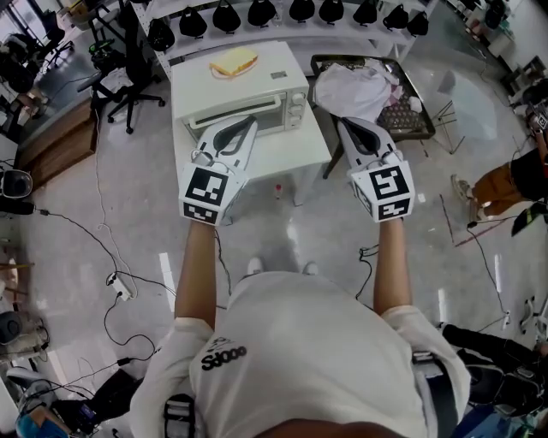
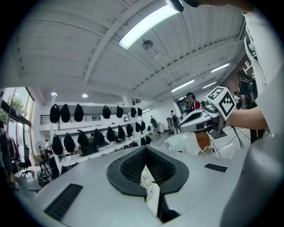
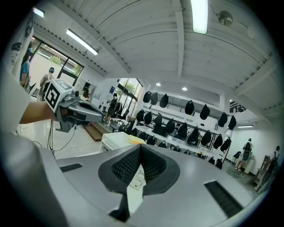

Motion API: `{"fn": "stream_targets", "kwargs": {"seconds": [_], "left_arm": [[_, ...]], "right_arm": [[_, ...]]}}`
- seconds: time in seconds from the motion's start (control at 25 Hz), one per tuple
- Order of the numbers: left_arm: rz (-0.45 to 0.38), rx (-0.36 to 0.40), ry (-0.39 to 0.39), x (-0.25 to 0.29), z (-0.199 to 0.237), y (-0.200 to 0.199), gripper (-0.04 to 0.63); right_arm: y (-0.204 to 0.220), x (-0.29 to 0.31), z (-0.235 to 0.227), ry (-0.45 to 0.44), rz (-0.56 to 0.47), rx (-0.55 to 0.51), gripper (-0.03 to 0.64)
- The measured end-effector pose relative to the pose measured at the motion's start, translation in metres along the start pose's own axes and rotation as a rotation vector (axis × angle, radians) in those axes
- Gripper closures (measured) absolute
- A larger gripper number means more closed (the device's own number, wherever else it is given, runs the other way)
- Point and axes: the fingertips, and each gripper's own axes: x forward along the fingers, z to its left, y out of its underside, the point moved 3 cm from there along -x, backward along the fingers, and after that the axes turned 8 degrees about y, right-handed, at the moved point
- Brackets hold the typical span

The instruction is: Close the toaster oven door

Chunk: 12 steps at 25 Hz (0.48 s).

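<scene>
A white toaster oven (image 1: 244,84) stands on a small white table (image 1: 291,150), with a slice of bread (image 1: 234,62) on its top. What shows of its front door looks flush with the body; the left part is hidden behind my left gripper (image 1: 252,121). That gripper hovers in front of the oven, jaws shut and empty. My right gripper (image 1: 341,122) is held to the right of the table, also shut on nothing. Both point upward: the left gripper (image 2: 145,153) and the right gripper (image 3: 140,150) face the ceiling. The oven (image 3: 116,140) appears beyond the right jaws.
A black wire basket (image 1: 411,120) holding a white bag (image 1: 353,90) stands right of the table. An office chair (image 1: 128,77) is at the left, and a shelf of black bags (image 1: 300,10) runs along the back. Cables (image 1: 116,282) lie on the floor, and a person (image 1: 514,180) is at the right.
</scene>
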Motion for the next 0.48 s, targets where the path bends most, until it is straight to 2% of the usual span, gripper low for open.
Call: {"fn": "stream_targets", "kwargs": {"seconds": [0.48], "left_arm": [[0.004, -0.003, 0.011, -0.011, -0.012, 0.005, 0.577]], "right_arm": [[0.002, -0.010, 0.010, -0.008, -0.017, 0.012, 0.607]]}}
